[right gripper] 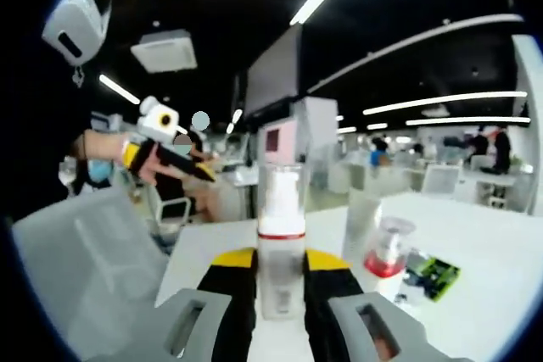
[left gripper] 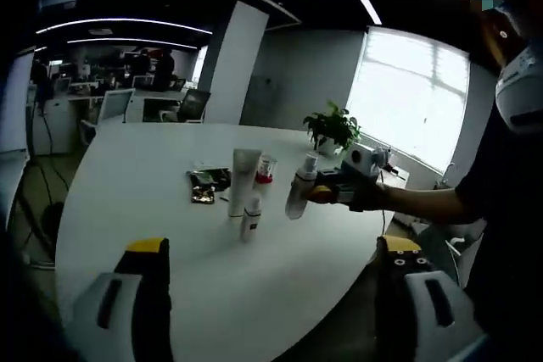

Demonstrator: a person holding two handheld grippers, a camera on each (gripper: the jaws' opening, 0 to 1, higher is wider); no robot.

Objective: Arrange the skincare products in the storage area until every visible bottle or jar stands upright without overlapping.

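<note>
White table carries a tall tube and small bottles at the centre of the left gripper view; the left hand-held gripper stands wide at the bottom. In the right gripper view, the right hand-held gripper clamps a pump bottle at bottom centre.

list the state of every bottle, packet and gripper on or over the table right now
right gripper: shut on the pump bottle
pump bottle: upright, gripped between the jaws
tall white tube: standing upright on the table
red-collared bottle: upright behind the tube
small white bottle: upright in front of the tube
dark sachet: lying flat
left gripper: open, holding nothing
</note>
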